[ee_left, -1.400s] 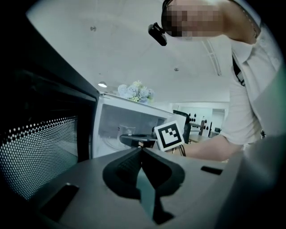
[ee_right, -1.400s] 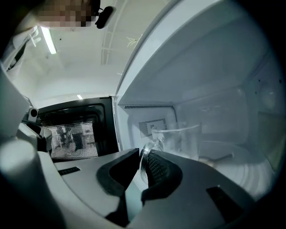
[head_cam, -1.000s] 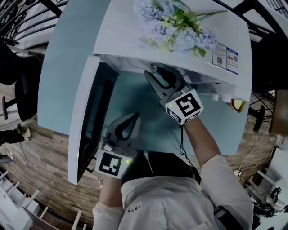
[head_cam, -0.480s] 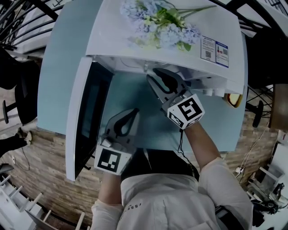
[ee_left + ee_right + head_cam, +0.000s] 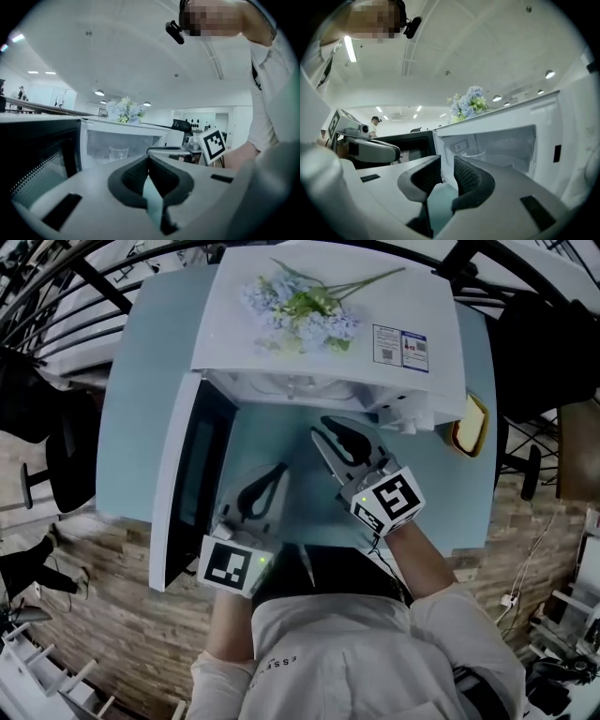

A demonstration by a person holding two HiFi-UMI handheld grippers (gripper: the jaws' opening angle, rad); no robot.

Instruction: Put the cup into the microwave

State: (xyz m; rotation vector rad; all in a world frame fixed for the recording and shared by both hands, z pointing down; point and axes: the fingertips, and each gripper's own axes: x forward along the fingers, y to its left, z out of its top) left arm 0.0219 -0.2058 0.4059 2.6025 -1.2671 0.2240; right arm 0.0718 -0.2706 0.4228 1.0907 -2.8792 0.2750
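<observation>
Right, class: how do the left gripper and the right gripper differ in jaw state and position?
The left gripper has its jaws together; the right gripper has them apart. The right gripper sits nearer the microwave opening; the left gripper is further back, beside the open door. Both are empty and point toward the microwave.

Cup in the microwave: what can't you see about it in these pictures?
Left gripper view: the cup is too small and faint to show any contents.
Right gripper view: the right tongs cover the cup's lower part.
Head view: the roof of the microwave hides the cup completely.
</observation>
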